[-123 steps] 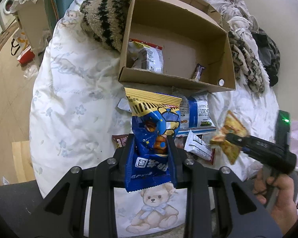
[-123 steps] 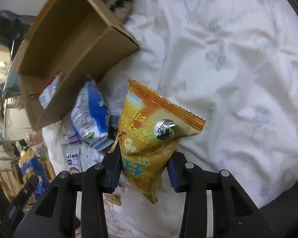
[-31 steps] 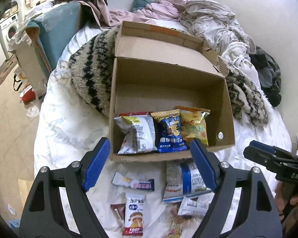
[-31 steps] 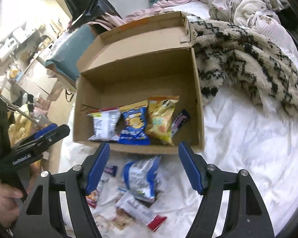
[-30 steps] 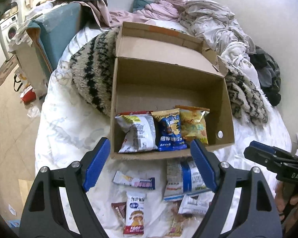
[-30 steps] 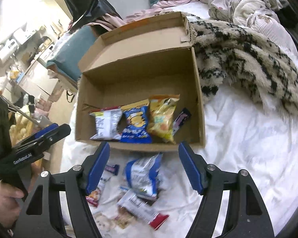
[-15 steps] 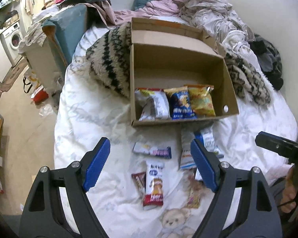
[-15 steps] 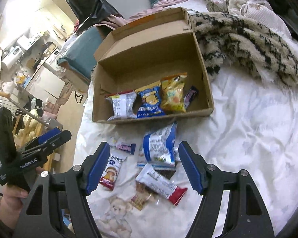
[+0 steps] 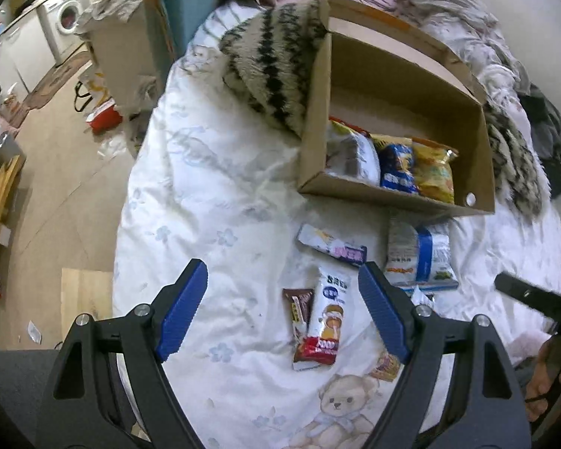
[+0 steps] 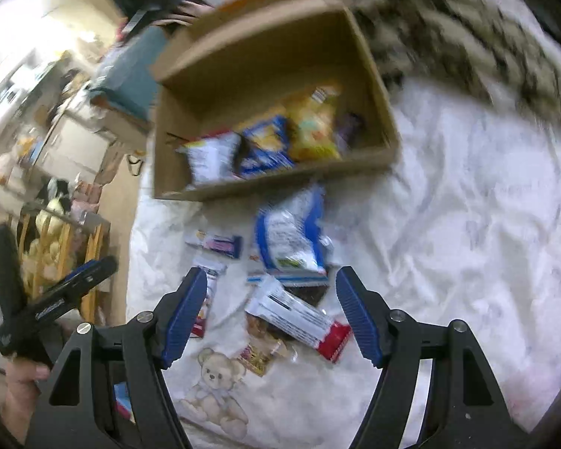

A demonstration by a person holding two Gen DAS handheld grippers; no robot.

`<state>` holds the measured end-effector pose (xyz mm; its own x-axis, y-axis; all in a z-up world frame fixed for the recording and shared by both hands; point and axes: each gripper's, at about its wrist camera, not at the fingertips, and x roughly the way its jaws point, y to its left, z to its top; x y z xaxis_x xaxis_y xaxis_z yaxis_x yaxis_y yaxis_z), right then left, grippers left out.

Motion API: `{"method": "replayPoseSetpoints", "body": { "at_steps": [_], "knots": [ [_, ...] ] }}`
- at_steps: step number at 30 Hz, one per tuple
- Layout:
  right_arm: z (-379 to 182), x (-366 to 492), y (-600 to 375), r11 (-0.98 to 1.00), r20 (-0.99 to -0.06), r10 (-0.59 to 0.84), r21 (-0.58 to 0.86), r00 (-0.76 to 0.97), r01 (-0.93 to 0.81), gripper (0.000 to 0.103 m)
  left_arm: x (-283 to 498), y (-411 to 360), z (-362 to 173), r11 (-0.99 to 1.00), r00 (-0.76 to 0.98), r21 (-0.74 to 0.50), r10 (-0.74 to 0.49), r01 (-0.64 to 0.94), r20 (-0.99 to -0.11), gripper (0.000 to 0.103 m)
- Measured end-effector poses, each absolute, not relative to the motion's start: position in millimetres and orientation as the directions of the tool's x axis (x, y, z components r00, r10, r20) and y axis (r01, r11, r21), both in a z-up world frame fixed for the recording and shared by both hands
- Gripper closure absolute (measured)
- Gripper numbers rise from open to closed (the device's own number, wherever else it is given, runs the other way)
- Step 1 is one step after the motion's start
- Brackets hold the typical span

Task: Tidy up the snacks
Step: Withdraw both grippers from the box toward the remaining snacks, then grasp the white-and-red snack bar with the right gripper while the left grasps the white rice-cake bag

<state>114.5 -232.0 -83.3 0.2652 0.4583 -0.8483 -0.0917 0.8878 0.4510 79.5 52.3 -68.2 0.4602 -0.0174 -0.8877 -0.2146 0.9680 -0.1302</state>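
Three bags (image 9: 392, 166) sit in the box (image 9: 482, 172); several packets (image 9: 325, 318) lie just before it. Both claws (image 9: 282, 308) (image 10: 271, 316) gape empty.

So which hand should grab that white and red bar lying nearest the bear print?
Right, probably. The right tool is open with the bar lying between its fingers. The left tool is open too, but it frames a different packet.
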Motion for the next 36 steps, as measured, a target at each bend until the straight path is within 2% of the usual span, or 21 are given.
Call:
{"method": "replayPoseSetpoints", "body": {
  "at_steps": [8,13,19,26,27,31,33,36],
  "knots": [
    [-112,115,-208,0.929,-0.92,0.361,0.339,0.152,-0.15,0.029,89,47,-74,0.967,0.448,-0.146,-0.038,-0.208,-0.893,0.023],
    [-144,107,-184,0.952,-0.985,0.157,0.134,0.065,-0.275,0.029,89,43,-75,0.97,0.438,-0.143,-0.045,-0.195,-0.898,0.023],
    [-164,103,-162,0.922,-0.992,0.127,0.119,-0.002,-0.368,0.029,90,45,-75,0.967,0.434,-0.161,-0.061,-0.197,-0.899,0.023],
    [-172,109,-156,0.917,-0.989,0.148,0.143,-0.013,-0.372,0.029,90,49,-80,0.96,0.424,-0.179,-0.073,-0.216,-0.903,0.023],
    [-172,109,-153,0.911,-0.986,0.164,0.161,-0.024,-0.381,0.031,91,49,-80,0.959,0.422,-0.18,-0.074,-0.217,-0.904,0.023],
    [-171,100,-144,0.884,-0.98,0.189,0.197,-0.061,-0.425,0.064,91,51,-82,0.959,0.416,-0.178,-0.072,-0.222,-0.906,0.023],
    [-168,92,-142,0.873,-0.975,0.213,0.221,-0.068,-0.436,0.069,90,53,-83,0.957,0.413,-0.178,-0.071,-0.228,-0.908,0.023],
    [-162,81,-143,0.86,-0.956,0.28,0.292,-0.091,-0.418,0.07,90,54,-85,0.953,0.402,-0.185,-0.076,-0.24,-0.912,0.023]
  ]
}}
